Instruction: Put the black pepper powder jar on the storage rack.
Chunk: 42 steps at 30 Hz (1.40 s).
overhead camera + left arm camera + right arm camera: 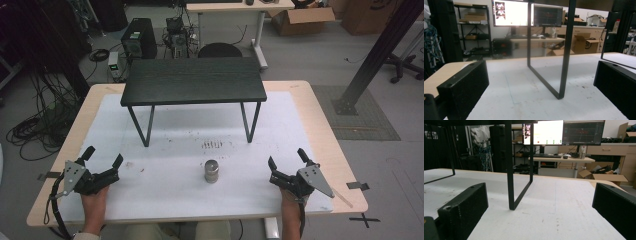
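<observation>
High view: start state, nothing handled yet. Small grey metal cylinder weight (211, 171) stands upright on the white-covered bench (170, 200), near the front edge, roughly centred between the two tools and well apart from both.

Left tool (102, 159) rests at about 9 o'clock from the weight, jaws spread wide, holding nothing. Right tool (286, 161) sits at about 3 o'clock from it, jaws also wide apart, holding nothing. Each is in a hand coming in from the bottom edge.

Small black wooden table with thin metal legs (193, 80) stands on the bench at 12 o'clock from the weight, top bare, space under it bare too apart from some dark scuff marks (212, 144) on the white cover between table and weight.

Left gripper view: both black jaws low at the sides, wide gap, one black leg loop of the small table (564, 50) ahead. Right gripper view: same, jaws wide, a leg loop (510, 170) ahead.

Progress judgement: zero done. Weight untouched, not approached. Everything is left: reach, close on the weight, lift, move it. Likely target is the small table, on top or underneath, but that can't be told from here.
</observation>
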Each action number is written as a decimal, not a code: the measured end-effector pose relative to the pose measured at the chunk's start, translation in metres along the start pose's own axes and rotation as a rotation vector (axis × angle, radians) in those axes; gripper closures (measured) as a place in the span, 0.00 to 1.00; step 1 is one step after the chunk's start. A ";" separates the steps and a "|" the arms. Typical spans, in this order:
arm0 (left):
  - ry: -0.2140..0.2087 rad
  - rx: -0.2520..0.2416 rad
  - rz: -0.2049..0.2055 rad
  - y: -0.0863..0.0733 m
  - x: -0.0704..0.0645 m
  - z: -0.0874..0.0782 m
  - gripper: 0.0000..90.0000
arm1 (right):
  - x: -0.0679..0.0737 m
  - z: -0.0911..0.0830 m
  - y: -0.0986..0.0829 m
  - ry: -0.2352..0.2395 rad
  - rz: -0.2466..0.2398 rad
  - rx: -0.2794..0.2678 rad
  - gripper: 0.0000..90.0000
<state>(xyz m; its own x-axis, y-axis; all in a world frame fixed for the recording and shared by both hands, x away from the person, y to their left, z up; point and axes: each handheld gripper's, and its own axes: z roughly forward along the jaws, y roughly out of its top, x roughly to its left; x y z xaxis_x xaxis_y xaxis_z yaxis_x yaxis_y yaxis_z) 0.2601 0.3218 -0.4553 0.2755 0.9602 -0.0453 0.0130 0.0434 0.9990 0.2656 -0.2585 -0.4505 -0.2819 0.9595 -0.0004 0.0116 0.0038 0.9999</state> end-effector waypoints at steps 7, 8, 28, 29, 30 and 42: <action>0.000 0.004 0.009 0.000 -0.001 0.000 0.00 | 0.000 0.000 0.000 0.000 -0.001 -0.002 0.00; 0.000 0.004 0.009 0.000 -0.001 0.000 0.00 | 0.000 0.000 0.000 0.000 -0.001 -0.001 0.00; 0.000 0.003 0.007 0.000 0.000 0.000 0.00 | 0.000 0.000 0.000 0.000 0.000 -0.003 0.00; 0.000 0.003 0.006 0.000 0.000 0.000 0.00 | 0.000 0.000 0.000 0.000 0.000 -0.003 0.00; 0.000 0.003 0.006 0.000 0.000 0.000 0.00 | 0.000 -0.001 0.000 0.000 0.000 -0.004 0.00; 0.000 0.003 0.006 0.000 0.000 0.000 0.00 | -0.001 -0.002 0.001 -0.008 0.014 -0.015 0.00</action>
<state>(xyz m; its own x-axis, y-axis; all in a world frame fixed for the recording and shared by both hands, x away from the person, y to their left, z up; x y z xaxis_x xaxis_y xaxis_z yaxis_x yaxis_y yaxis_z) 0.2602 0.3214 -0.4553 0.2760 0.9603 -0.0395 0.0140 0.0371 0.9992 0.2641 -0.2604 -0.4492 -0.2745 0.9615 0.0133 0.0010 -0.0135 0.9999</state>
